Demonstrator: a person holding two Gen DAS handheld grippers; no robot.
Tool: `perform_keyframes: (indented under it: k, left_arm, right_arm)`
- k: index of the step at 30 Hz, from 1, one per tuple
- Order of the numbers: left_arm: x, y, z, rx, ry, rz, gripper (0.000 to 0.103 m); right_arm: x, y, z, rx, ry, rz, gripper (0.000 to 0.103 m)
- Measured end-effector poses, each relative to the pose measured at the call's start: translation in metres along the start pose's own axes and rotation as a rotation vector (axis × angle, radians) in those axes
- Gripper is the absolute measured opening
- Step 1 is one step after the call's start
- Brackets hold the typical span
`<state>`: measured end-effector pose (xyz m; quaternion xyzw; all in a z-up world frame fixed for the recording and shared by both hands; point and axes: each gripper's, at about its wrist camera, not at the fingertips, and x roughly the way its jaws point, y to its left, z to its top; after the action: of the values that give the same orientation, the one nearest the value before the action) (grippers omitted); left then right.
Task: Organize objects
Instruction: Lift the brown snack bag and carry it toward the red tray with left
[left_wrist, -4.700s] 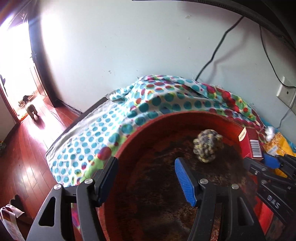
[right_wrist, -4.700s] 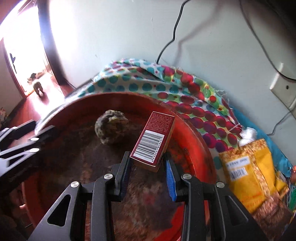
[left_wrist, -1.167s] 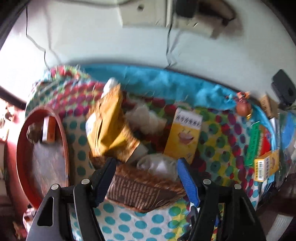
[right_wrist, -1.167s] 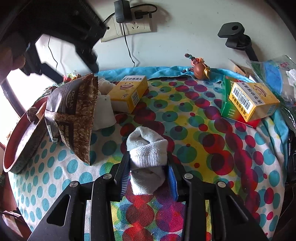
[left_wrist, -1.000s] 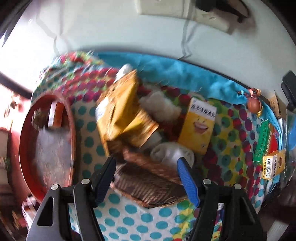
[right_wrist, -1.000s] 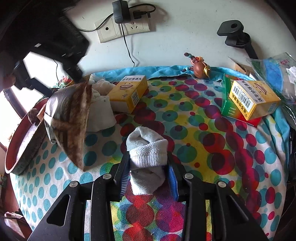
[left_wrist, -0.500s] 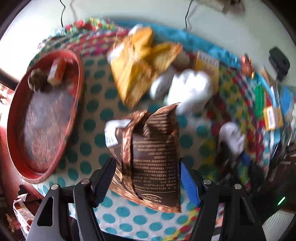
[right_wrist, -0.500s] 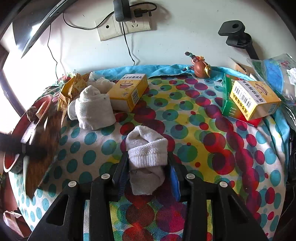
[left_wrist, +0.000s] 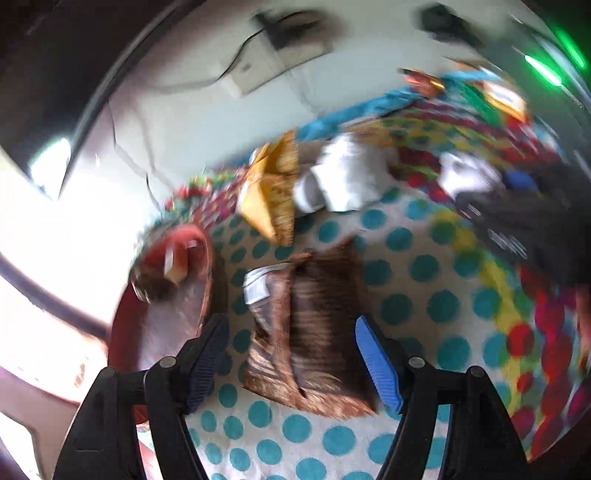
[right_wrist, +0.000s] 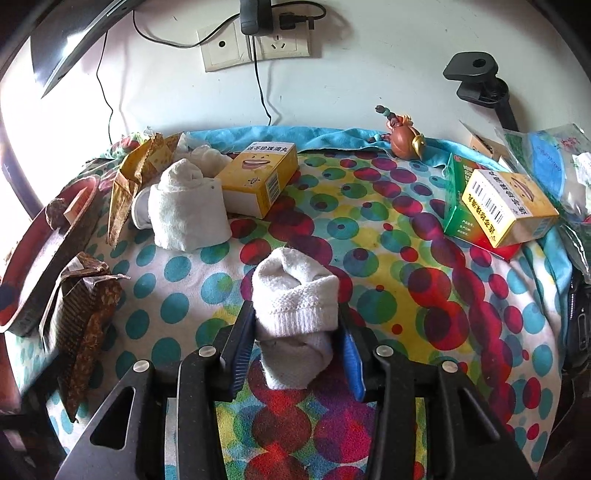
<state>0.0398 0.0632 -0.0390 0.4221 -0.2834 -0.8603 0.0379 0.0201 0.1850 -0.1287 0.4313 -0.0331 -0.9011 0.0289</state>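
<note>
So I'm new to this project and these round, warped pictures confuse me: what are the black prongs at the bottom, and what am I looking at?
There is no robot here. A person holds a hand tool with a two-finger claw in each hand, and a fisheye camera on each tool looks out along its fingers, hence the warping.

The right camera's picture is the sharp one. The right claw is closed on a rolled white sock above a polka-dot cloth. Also on the cloth are another rolled sock, a yellow box, a stack of boxes, a small figurine, a yellow packet and a red tray.

The left camera's picture is blurred by motion. The left claw is open above a brown packet, which lies on the cloth beside the tray.
</note>
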Motion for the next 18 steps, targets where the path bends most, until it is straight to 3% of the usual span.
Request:
perform_keyframes:
  k: [3,6,12,18]
  left_arm:
    - [-0.006,-0.026,-0.012,0.082,-0.035,0.021,0.079]
    - [-0.002,-0.035,-0.015,0.094,-0.026,0.045,0.080]
    - [0.028,-0.018,-0.014,0.034,0.015,0.133,0.082]
    - [0.033,-0.005,-0.019,0.007,-0.060,0.135,0.082]
  right_arm:
    - [0.000,0.001,0.000,0.001,0.000,0.002,0.041]
    - [0.000,0.001,0.001,-0.003,0.001,0.000,0.042]
    - [0.002,0.010,0.000,-0.041,0.010,-0.040,0.043]
    - [0.001,0.005,0.000,-0.024,0.007,-0.017,0.042]
